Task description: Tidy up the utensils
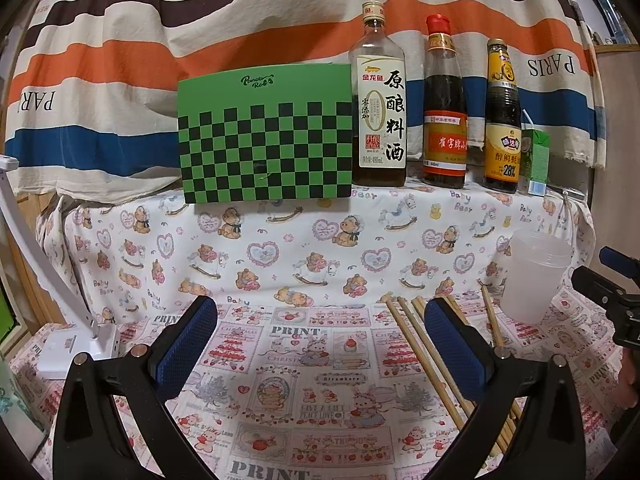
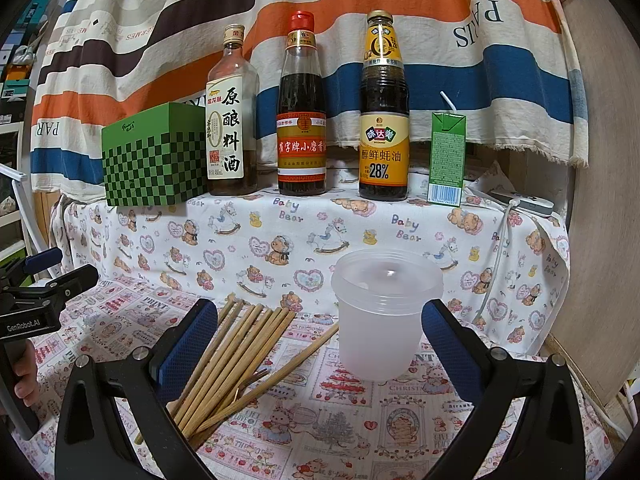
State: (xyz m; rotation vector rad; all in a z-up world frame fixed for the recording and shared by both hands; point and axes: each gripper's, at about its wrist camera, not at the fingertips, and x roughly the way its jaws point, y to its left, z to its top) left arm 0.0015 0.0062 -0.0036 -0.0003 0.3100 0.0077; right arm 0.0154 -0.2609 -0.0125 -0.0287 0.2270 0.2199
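Note:
Several wooden chopsticks [image 2: 236,356] lie in a loose bundle on the patterned tablecloth, one crossing toward the cup. A translucent plastic cup [image 2: 382,312] stands upright to their right. My right gripper [image 2: 320,344] is open and empty, low over the cloth, with chopsticks and cup between its blue pads. In the left wrist view the chopsticks [image 1: 416,340] lie under the right finger and the cup [image 1: 532,276] stands at the right. My left gripper [image 1: 320,344] is open and empty, left of the chopsticks. The left gripper's body also shows at the right wrist view's left edge.
On a raised shelf behind stand a green checkered box [image 1: 266,136], a cooking wine bottle [image 2: 232,120], a sesame oil bottle [image 2: 302,120], an oyster sauce bottle [image 2: 384,120] and a green drink carton [image 2: 448,156]. A white lamp base [image 1: 76,348] sits at the left.

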